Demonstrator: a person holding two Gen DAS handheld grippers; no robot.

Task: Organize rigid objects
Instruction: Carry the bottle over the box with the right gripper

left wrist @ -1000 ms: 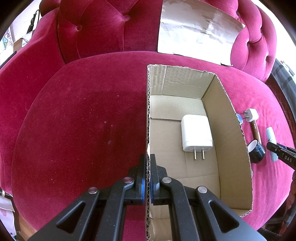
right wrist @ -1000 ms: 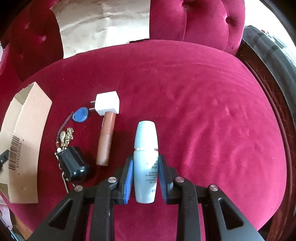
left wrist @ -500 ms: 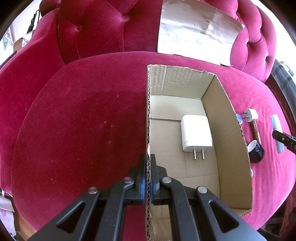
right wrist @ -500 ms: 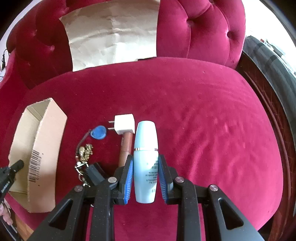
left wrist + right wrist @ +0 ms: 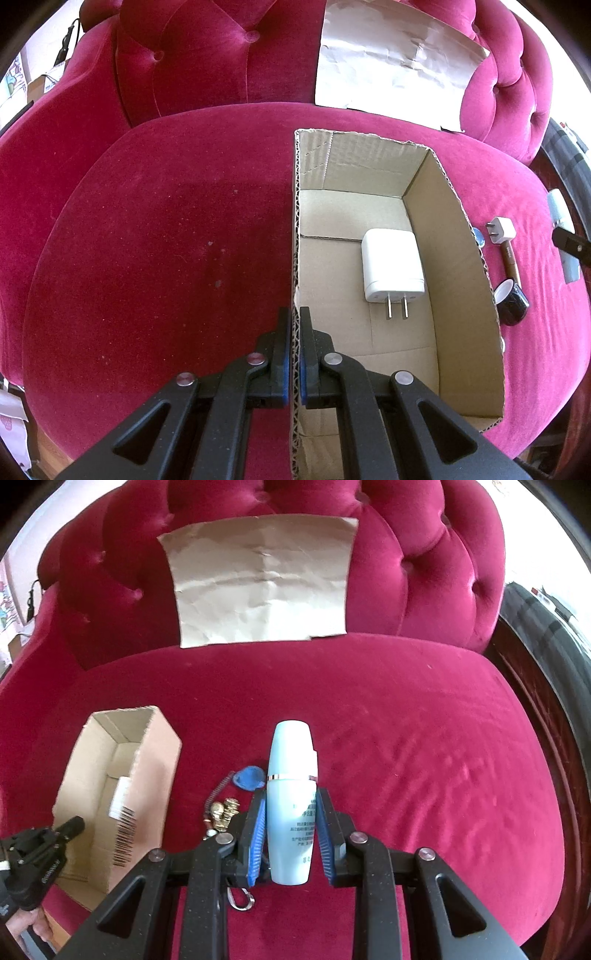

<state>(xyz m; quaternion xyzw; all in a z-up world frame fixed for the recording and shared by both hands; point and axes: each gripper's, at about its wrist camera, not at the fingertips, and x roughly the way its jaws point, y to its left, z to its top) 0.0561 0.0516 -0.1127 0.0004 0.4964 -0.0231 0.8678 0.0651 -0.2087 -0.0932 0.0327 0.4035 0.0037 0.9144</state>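
The left gripper (image 5: 294, 350) clamps the cardboard box (image 5: 469, 266) wall (1 white charger (image 5: 392, 264) lies inside).

Crimson tufted sofa (image 5: 424, 716), creased paper sheet (image 5: 262, 579)

A cardboard box (image 5: 454, 236) stands on the sofa seat (image 5: 166, 240), with a charger (image 5: 391, 262) lying inside on its floor. Right of the box, on the seat, lie a small plug (image 5: 500, 229), a tube (image 5: 509, 258) and a keyring (image 5: 229, 805). A paper sheet (image 5: 262, 583) leans against the backrest (image 5: 221, 55) behind.
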